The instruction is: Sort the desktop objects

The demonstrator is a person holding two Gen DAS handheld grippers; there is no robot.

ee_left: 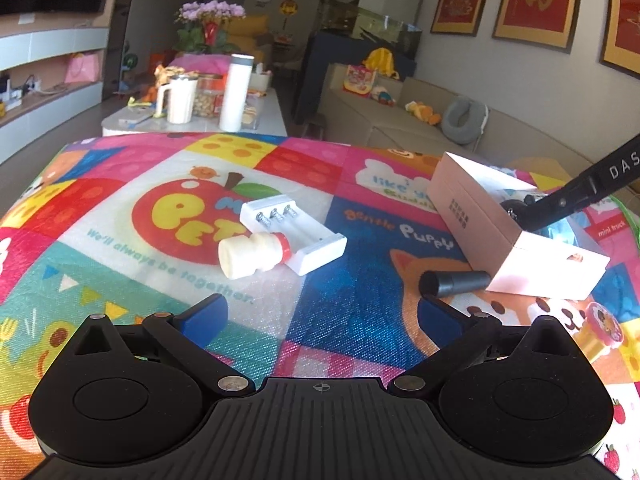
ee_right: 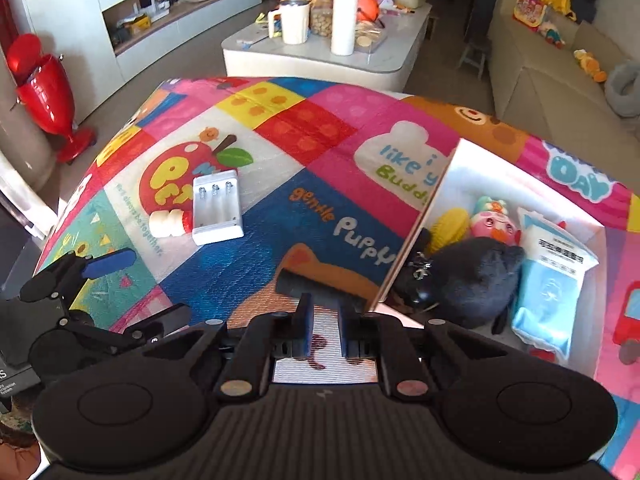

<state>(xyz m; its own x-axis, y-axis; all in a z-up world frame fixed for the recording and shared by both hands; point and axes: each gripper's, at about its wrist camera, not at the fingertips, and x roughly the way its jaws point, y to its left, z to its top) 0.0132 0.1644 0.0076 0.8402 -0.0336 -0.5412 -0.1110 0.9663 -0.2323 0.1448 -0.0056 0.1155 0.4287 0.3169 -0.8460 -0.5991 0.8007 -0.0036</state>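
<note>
Your left gripper (ee_left: 320,316) sits low in the left wrist view, aimed gently down at the colourful play mat (ee_left: 168,280), its blue-padded fingers (ee_left: 206,314) spread wide with nothing between them. Your right gripper (ee_right: 326,320) tilts more steeply; its fingers stand narrow, almost together, gripping nothing, only mat showing through the slit.

Still loose on the mat: one white battery charger (ee_right: 216,208) at left centre of the right wrist view, one small cream bottle with a red cap (ee_right: 170,224) lying on its side touching the charger's edge, and one black cylinder (ee_left: 454,282) lying against the outer wall of the one white box (ee_right: 452,168).

Inside the box, at the right of the right wrist view, you can count four things: a yellow toy (ee_right: 452,224), a pink round-faced toy (ee_right: 494,224), a dark plush (ee_right: 476,276) with a metal clasp, and a light blue packet (ee_right: 548,292).

The box's near wall stands just beside your right fingertips, and the cylinder lies directly ahead of them. Beyond the mat stands a low white table (ee_right: 312,64) crowded with cups and jars, and a sofa at upper right
</note>
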